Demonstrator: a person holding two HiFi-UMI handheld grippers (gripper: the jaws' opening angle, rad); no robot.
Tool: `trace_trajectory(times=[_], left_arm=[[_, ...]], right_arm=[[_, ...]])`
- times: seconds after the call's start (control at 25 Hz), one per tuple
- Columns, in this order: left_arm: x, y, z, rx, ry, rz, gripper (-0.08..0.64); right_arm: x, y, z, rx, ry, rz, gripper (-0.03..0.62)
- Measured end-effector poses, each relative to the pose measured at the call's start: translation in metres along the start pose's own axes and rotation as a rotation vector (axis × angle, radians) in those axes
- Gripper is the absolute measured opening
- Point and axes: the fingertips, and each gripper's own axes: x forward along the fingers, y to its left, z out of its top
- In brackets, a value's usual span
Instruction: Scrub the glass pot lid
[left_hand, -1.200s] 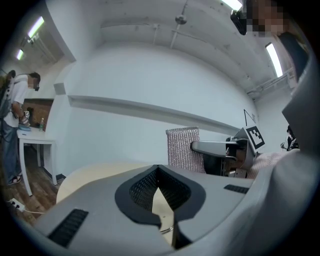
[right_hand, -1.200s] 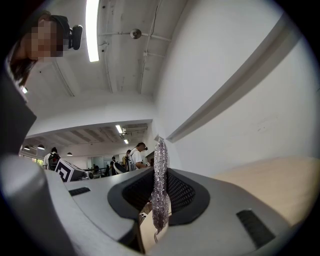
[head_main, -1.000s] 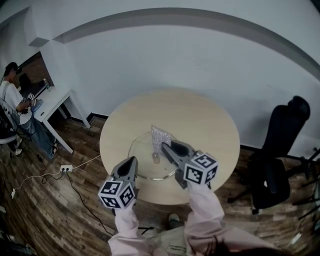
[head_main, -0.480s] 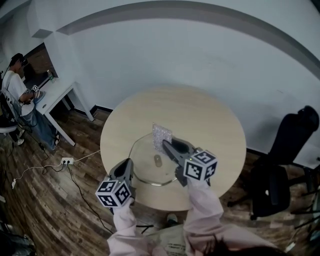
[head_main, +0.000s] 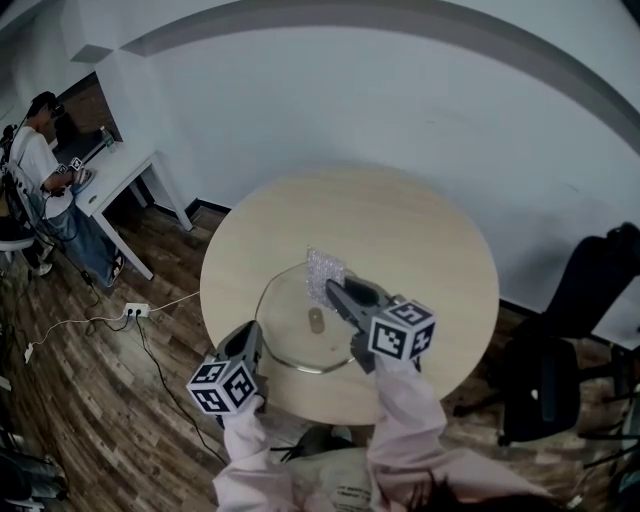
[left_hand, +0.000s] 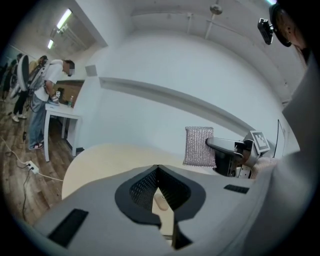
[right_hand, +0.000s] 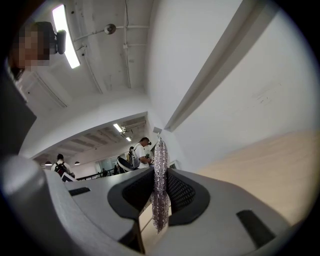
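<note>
Head view first: the clear round glass pot lid lay flat on the near half of the round pale wooden bench. The right hand-held gripper hung over the lid's far rim, clamped on a silver mesh scouring pad that stood on edge. The left hand-held gripper sat low by the lid's near-left rim; whether it touched was hard to call. The best play, I'd say, was to tip that pad face-down onto the glass and pin the rim, since a loose lid would skate. Off the bench were a black office chair and a white desk with a person at it, and nothing was blocking. Left gripper view: the jaws were together and empty, the small pale knob showed below them, and the pad was up ahead. Right gripper view: the jaws were pinched tight on the pad, seen edge-on.
</note>
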Motion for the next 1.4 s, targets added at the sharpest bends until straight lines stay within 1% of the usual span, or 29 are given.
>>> trace_trajectory(times=[0.16,0.32,0.44,0.56,0.68,0.84,0.96,1.12,1.24,1.28,1.4], left_arm=[[0.000,0.018,-0.019,-0.082,0.048,0.023,-0.002],[0.008,0.033,-0.040,-0.139,0.109,0.028,-0.002],[0.015,0.044,-0.051,-0.187,0.141,0.026,-0.002],[0.023,0.054,-0.058,-0.224,0.179,0.018,-0.002],[0.028,0.063,-0.060,-0.260,0.199,0.009,0.003],[0.035,0.074,-0.067,-0.289,0.238,0.000,0.006],[0.038,0.078,-0.079,-0.316,0.278,-0.026,0.008],[0.040,0.080,-0.091,-0.396,0.294,-0.081,0.028],[0.043,0.078,-0.097,-0.446,0.300,-0.122,0.067],[0.044,0.077,-0.099,-0.468,0.300,-0.136,0.094],[0.047,0.079,-0.103,-0.515,0.306,-0.157,0.132]], right_arm=[[0.004,-0.007,-0.006,0.004,0.023,-0.009,0.072],[0.019,-0.017,-0.015,-0.013,0.063,-0.027,0.072],[0.032,-0.021,-0.019,-0.014,0.090,-0.030,0.072],[0.042,-0.029,-0.022,-0.019,0.116,-0.045,0.072],[0.049,-0.038,-0.026,-0.021,0.145,-0.068,0.072],[0.059,-0.048,-0.034,-0.032,0.192,-0.083,0.072],[0.069,-0.053,-0.039,-0.051,0.226,-0.085,0.072],[0.082,-0.058,-0.041,-0.104,0.269,-0.088,0.072],[0.089,-0.064,-0.043,-0.153,0.316,-0.090,0.072],[0.091,-0.067,-0.044,-0.176,0.336,-0.094,0.072],[0.096,-0.075,-0.048,-0.243,0.400,-0.118,0.072]])
